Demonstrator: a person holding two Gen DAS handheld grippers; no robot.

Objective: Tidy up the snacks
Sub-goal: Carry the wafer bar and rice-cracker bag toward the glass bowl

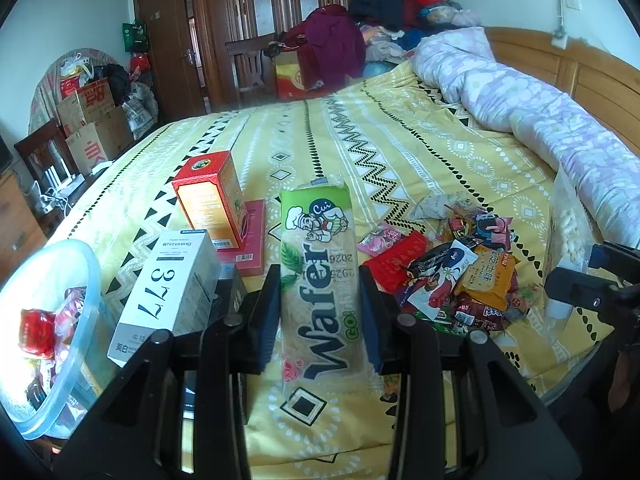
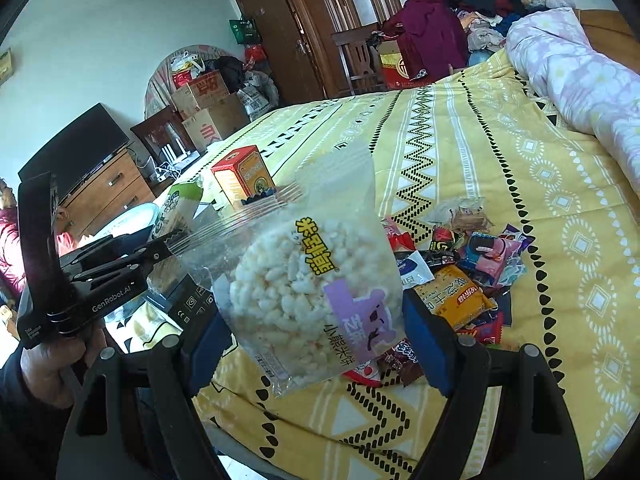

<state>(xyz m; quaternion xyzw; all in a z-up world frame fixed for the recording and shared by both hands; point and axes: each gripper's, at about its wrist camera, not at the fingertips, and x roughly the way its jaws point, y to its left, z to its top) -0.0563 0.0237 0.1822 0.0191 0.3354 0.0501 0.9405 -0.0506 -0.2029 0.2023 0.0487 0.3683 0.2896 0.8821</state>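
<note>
In the left wrist view the left gripper (image 1: 320, 312) squeezes the wafer pack (image 1: 320, 280) above the bed (image 1: 400, 140), while in the right wrist view the right gripper (image 2: 316, 344), wide apart, hugs the rice cracker bag (image 2: 304, 292), so both probably need putting down tidily next.

You see the wafer pack (image 1: 320, 280), green-topped with a chef cartoon, standing upright above the yellow bedspread. The clear bag of puffed rice cakes (image 2: 308, 280) with its purple bear label hangs tilted. A pile of small wrapped snacks (image 1: 460, 276) lies loose on the bedspread, to the wafer pack's right.
</note>
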